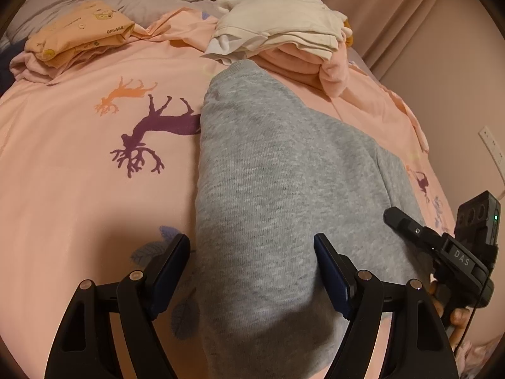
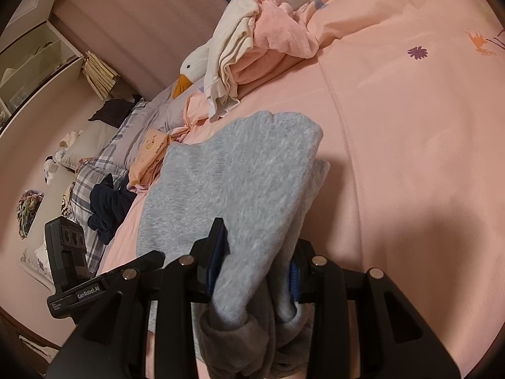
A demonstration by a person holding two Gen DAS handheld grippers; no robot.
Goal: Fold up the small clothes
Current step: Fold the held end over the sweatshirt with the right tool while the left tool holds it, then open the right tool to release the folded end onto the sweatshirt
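L tongs (image 1: 252,271) wide open over grey garment (image 1: 268,189); R tongs (image 2: 252,262) pinch its bunched edge.

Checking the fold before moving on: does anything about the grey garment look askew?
Yes. The grey garment is bunched between the right tongs, and its layers don't line up along the right edge: a lower layer sticks out.

Heather-grey knit garment (image 1: 268,189) on a pink bedsheet (image 1: 79,189) printed with purple and orange deer; beside the garment, cream folded clothes (image 1: 277,28).
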